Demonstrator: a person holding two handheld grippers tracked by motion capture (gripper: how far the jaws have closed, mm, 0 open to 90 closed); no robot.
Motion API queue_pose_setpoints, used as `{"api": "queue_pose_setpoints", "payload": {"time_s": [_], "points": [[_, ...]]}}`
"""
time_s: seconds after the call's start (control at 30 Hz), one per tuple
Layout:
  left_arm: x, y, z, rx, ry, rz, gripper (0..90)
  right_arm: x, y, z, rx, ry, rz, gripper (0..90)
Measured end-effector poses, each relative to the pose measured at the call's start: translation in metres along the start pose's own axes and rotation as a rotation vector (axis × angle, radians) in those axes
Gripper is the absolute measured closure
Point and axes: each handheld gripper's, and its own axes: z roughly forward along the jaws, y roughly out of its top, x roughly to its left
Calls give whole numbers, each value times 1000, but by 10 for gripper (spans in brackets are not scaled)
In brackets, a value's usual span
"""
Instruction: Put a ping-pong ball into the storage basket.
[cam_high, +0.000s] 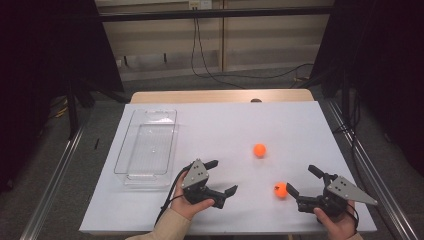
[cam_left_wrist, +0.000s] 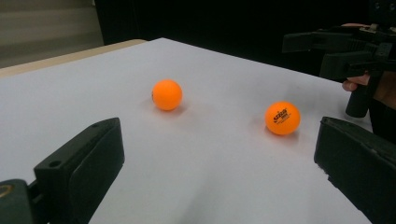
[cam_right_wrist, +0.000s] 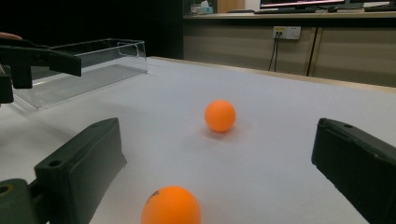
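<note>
Orange ball (cam_right_wrist: 171, 205) nearest the right gripper (cam_high: 303, 184) is cut off below in its view; both grippers' jaws gape empty, left gripper (cam_high: 222, 176) too.

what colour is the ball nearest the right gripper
Orange, with small dark print on it; the ball shows best in the left gripper view.

clear plastic bin (cam_high: 146, 148) on white table (cam_high: 210, 125), left side; cables (cam_high: 210, 70) on floor behind.
</note>
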Motion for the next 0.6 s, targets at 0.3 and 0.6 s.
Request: {"api": "queue_pose_setpoints", "payload": {"time_s": [0.3,0.6], "points": [[-1,1,3,5,-5,-3,15,-1,0,0,0,-3,2,14],[-3,1,11,22,-21,-2,15,-1,0,0,-1,-2,2,14]]}}
